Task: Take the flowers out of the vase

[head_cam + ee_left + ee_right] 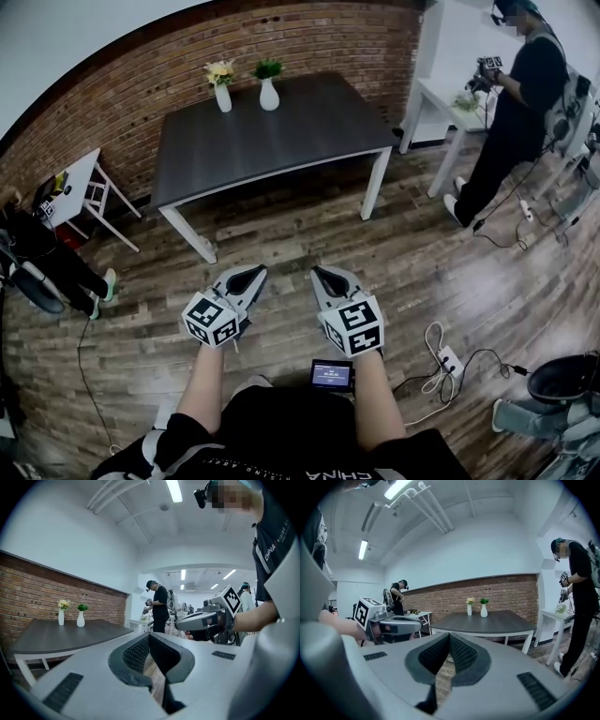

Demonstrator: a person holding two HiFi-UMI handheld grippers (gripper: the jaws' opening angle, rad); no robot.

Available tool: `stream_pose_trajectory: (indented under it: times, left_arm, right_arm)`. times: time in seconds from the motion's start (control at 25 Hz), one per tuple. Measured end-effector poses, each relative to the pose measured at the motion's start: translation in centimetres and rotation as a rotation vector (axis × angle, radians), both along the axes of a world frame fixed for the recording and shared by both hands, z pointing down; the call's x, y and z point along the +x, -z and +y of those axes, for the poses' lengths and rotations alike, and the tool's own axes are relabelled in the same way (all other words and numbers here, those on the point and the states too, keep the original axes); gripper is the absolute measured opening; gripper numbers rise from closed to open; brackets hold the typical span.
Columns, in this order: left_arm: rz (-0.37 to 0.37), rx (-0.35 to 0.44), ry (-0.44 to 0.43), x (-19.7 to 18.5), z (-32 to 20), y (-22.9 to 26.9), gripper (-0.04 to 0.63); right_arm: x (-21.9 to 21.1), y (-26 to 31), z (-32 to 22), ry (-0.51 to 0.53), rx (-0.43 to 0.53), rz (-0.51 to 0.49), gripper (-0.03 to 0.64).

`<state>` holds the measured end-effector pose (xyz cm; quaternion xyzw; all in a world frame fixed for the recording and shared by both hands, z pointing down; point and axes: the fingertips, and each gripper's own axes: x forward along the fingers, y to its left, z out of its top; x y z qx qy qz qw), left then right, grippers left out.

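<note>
Facing the desk (281,131) from well back.
Holding the left gripper (251,274) and right gripper (323,275) side by side above the wooden floor (281,239), both pairs of jaws clenched on nothing, with the flowers (220,71) sitting in the white vase (223,97) at the desk's far edge.

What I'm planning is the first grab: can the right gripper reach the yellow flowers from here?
Probably not yet. The right gripper is shut, over the floor, short of the table; the flowers stand in a vase near its far edge. Nothing blocks the way.
</note>
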<state>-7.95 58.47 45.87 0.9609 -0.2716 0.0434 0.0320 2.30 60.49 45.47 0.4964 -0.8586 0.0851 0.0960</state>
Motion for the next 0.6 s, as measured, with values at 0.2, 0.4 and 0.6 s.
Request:
stream_pose_trajectory:
  times: [0.2, 0.4, 0.6]
  left_arm:
    - [-0.012, -0.012, 0.021, 0.6, -0.8, -0.7, 0.003]
    - [0.0, -0.04, 0.03, 0.6, -4.4, -1.7, 0.003]
    - [0.014, -0.045, 0.007, 1.3, -10.7, -2.7, 0.003]
  right_arm:
    - [1.2, -1.2, -1.2, 0.003, -0.025, -0.016, 0.008]
    - [1.5, -2.3, -4.4, -0.001, -0.047, -0.017, 0.008]
    - [2.2, -3.1, -10.2, -0.03, -0.064, -0.015, 0.008]
